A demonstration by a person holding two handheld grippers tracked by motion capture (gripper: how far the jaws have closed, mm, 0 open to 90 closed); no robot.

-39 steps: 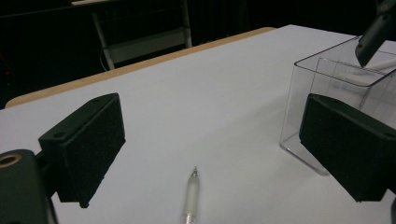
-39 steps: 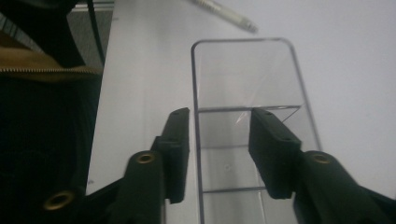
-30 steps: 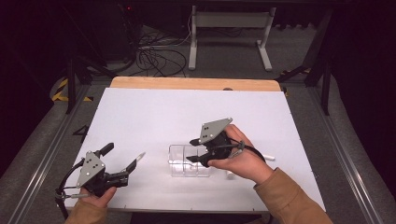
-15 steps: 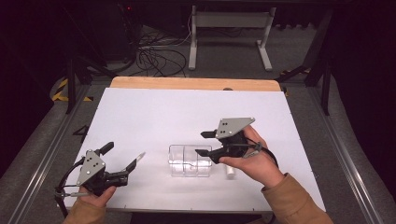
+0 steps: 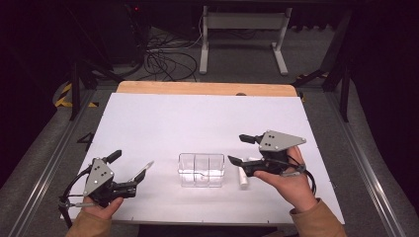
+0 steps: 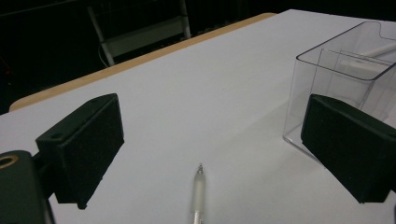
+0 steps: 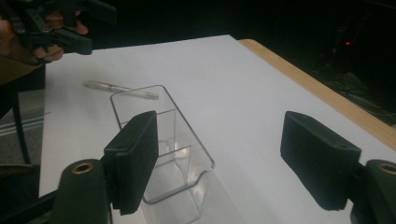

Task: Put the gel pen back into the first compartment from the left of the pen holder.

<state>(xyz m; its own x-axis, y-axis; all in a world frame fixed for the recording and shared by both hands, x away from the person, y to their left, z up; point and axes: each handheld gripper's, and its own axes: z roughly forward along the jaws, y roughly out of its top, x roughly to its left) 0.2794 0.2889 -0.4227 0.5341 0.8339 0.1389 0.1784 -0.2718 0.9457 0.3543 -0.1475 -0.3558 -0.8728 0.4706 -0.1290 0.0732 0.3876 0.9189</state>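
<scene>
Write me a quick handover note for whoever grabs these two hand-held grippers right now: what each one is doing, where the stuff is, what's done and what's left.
Left hand-held gripper: open, empty, low at the table's near left, the pen lying between its jaws.
Right hand-held gripper: jaws have just been opening, nothing between them, right of the clear box.
White tube: on the table beside the box's right side, below the right hand-held gripper.
Done: something pale appears to lie inside the box; cannot tell what.
Left, probably: pen and white tube into the box.
</scene>
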